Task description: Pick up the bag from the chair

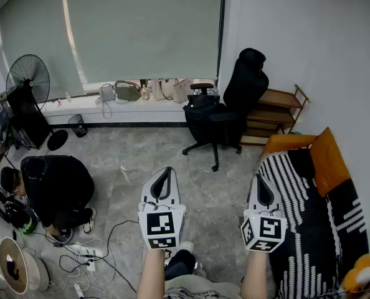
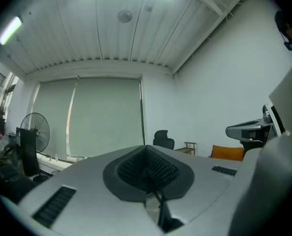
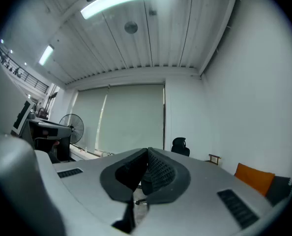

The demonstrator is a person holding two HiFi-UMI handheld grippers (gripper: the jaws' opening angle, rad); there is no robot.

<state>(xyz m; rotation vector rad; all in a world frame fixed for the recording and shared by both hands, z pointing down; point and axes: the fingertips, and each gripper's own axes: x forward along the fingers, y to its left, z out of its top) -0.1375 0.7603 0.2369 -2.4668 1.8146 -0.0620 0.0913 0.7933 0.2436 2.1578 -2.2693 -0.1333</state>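
Observation:
A black office chair (image 1: 232, 108) stands across the room by the window wall. A dark bag (image 1: 202, 106) lies on its seat. I hold both grippers up in front of me, well short of the chair. The left gripper (image 1: 167, 170) is shut with nothing between its jaws. The right gripper (image 1: 260, 179) is also shut and empty. In the left gripper view the chair (image 2: 163, 139) shows small and far beyond the closed gripper (image 2: 145, 149). The right gripper view shows the chair (image 3: 180, 145) far off past its gripper (image 3: 147, 151). The bag is too small to make out in either gripper view.
A person in black (image 1: 54, 189) crouches on the floor at left among cables (image 1: 85, 257). A standing fan (image 1: 27, 80) is at far left. A wooden shelf (image 1: 278, 111) stands behind the chair. A striped sofa (image 1: 297, 223) with an orange cushion (image 1: 326, 161) runs along the right wall.

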